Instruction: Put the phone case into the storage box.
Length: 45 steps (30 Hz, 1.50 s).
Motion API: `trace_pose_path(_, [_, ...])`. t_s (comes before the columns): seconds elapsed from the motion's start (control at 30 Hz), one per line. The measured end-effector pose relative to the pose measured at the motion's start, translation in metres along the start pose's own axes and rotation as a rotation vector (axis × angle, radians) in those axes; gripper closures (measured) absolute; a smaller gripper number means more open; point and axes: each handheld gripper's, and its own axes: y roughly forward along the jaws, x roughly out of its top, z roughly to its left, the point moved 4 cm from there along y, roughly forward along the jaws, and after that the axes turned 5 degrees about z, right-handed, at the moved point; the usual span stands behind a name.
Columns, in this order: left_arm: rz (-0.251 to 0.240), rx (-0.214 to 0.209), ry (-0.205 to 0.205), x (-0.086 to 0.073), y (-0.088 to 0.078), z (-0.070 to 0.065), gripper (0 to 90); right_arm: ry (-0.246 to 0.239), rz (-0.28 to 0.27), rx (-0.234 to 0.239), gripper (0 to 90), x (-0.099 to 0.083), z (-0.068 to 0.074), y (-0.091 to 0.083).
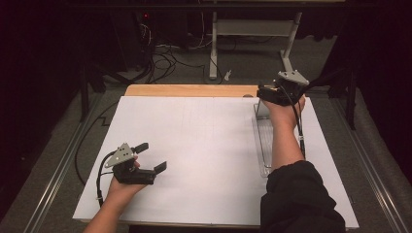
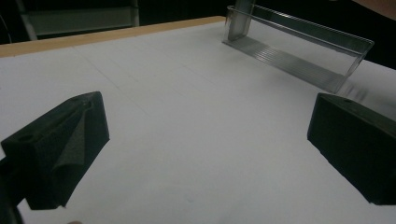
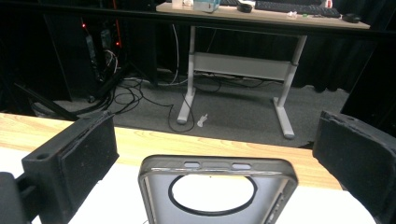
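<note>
Standing upright at the far end of one clear tray (image 1: 262, 145), one phone case (image 3: 218, 191) is sitting between the wide-open, empty jaws of the right gripper (image 1: 272, 93). The tray's long axis is running near-to-far along the white surface (image 1: 194, 145). Well apart, the left gripper (image 1: 148, 158) is hovering open and empty.

A wooden tabletop (image 1: 189, 91) carries a large white sheet (image 1: 194, 155) that covers nearly all of it, leaving a bare wood strip along the far edge. On the sheet's right side lies a long clear plastic tray (image 1: 262, 141), with a grey phone case (image 3: 217, 196) standing upright at its far end.
</note>
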Motion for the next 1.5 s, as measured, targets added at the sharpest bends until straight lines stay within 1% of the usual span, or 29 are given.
trace_pose_path(0.17, [0.007, 0.0, 0.002, 0.0, 0.002, 0.0, 0.2, -0.01, -0.004, 0.008, 0.2, 0.002, -0.001, -0.008])
trace_pose_path(0.2, [0.009, -0.003, 0.002, 0.0, 0.002, 0.0, 0.2, -0.004, -0.009, 0.013, 0.2, 0.002, 0.0, -0.009])
trace_pose_path(0.23, [0.01, -0.003, 0.002, -0.001, 0.002, 0.0, 0.2, -0.009, -0.011, 0.019, 0.2, 0.003, 0.0, -0.011])
trace_pose_path(0.53, [0.017, 0.005, 0.002, -0.001, 0.002, 0.001, 0.2, -0.013, -0.009, 0.046, 0.2, -0.002, 0.001, -0.023])
trace_pose_path(0.63, [0.02, 0.006, 0.002, -0.001, 0.002, 0.001, 0.2, -0.009, -0.012, 0.057, 0.2, -0.005, 0.001, -0.027])
trace_pose_path(0.73, [0.019, 0.009, 0.002, -0.001, 0.001, 0.002, 0.2, -0.016, -0.003, 0.063, 0.2, -0.009, 0.002, -0.03])
trace_pose_path(0.83, [0.024, 0.01, 0.004, -0.001, 0.002, 0.002, 0.2, -0.01, -0.009, 0.076, 0.2, -0.013, 0.002, -0.035])
trace_pose_path(1.07, [0.03, 0.02, 0.01, -0.001, 0.002, 0.001, 0.2, -0.012, 0.007, 0.104, 0.1, -0.026, 0.004, -0.045])
trace_pose_path(1.13, [0.033, 0.018, 0.011, -0.001, 0.003, 0.001, 0.2, -0.019, 0.016, 0.11, 0.1, -0.03, 0.005, -0.048])
trace_pose_path(1.23, [0.043, 0.016, 0.018, -0.002, 0.004, 0.0, 0.2, -0.012, 0.008, 0.122, 0.1, -0.032, 0.005, -0.054])
trace_pose_path(1.3, [0.044, 0.015, 0.02, -0.002, 0.004, 0.0, 0.2, -0.019, 0.005, 0.128, 0.1, -0.033, 0.005, -0.06])
trace_pose_path(1.43, [0.051, 0.018, 0.035, -0.002, 0.004, -0.002, 0.2, -0.016, -0.004, 0.158, 0.1, -0.038, 0.007, -0.071])
trace_pose_path(1.5, [0.054, 0.016, 0.042, -0.002, 0.004, -0.002, 0.2, 0.002, -0.007, 0.189, 0.1, -0.041, 0.008, -0.077])
